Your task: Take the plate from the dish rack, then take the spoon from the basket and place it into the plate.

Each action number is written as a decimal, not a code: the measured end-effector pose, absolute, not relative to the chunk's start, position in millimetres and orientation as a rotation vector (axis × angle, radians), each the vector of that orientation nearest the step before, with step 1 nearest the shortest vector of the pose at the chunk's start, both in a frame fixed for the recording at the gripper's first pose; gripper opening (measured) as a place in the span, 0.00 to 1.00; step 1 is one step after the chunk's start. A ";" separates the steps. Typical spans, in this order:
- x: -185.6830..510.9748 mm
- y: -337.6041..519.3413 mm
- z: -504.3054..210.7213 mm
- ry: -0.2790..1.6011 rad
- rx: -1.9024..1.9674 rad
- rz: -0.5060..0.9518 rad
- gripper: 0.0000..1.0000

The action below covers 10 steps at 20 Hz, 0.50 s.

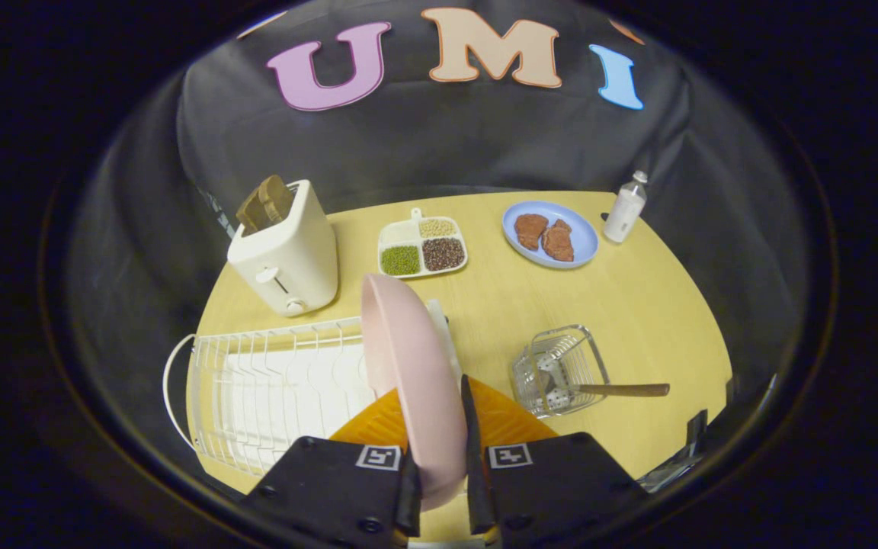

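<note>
Spoon bowl is obscured inside the wire basket; only its handle protrudes. Gripper fingers clamp the pale pink plate, held on edge just beside the dish rack.

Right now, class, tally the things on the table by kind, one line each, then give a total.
Plates: 2, pink plate held on edge between the fingers, blue plate
Divided tray: 1
Toaster: 1
Dish rack: 1
Wire basket: 1
Spoon: 1
Bottle: 1
Total: 8
</note>
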State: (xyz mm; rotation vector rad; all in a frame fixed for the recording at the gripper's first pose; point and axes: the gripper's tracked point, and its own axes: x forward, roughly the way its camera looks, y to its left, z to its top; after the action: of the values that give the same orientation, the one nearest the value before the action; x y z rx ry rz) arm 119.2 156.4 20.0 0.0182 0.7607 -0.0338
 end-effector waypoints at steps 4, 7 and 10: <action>117.7 157.8 26.8 0.774 -0.016 -0.074 0.27; 116.4 154.3 44.1 0.734 -0.011 -0.075 0.27; 109.1 148.0 67.2 0.691 0.065 -0.063 0.27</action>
State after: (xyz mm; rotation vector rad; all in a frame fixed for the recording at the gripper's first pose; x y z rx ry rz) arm 109.1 148.0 67.2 0.0652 0.6913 -0.0633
